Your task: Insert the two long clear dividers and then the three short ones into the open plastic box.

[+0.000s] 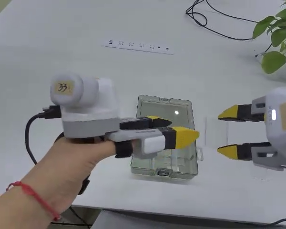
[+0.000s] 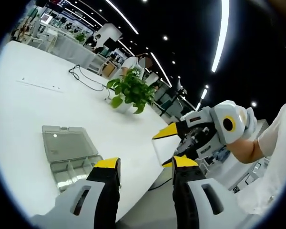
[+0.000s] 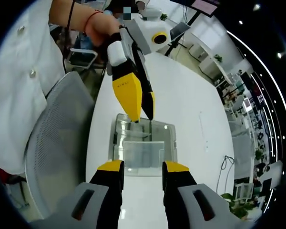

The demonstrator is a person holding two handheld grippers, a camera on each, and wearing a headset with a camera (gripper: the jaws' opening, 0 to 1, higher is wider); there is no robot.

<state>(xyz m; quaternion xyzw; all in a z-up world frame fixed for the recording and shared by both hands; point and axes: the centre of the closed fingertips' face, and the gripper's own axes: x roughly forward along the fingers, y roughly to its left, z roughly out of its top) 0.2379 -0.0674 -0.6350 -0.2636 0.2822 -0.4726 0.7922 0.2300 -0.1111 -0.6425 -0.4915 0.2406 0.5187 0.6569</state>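
Head view: open plastic box [image 1: 165, 108] lies flat on the white counter [image 1: 62, 52], lid folded back. It sits under and just beyond the tips of the left hand-held gripper [image 1: 181, 129]. Faint lines cross the base half; how many dividers are in it cannot be told.

One clear divider [image 3: 142, 153] lies just ahead of the right hand-held gripper [image 1: 219, 132], between its tips and the box. Whether it touches the box edge cannot be told.

Left hand-held gripper: jaws apart, nothing between them, raised over the near half of the box, held in a hand [image 1: 71, 162] with a red cord [image 1: 35, 198] at the wrist.

Right hand-held gripper: jaws apart, nothing held, pointed at the box from the opposite side, tips short of the divider.

Beyond both grippers: a power strip [image 1: 138, 46] well past the box, a black cable [image 1: 214, 19] and a green plant [image 1: 276, 38] at the far corner. A grey mesh chair [image 3: 57, 143] stands off the counter's edge.
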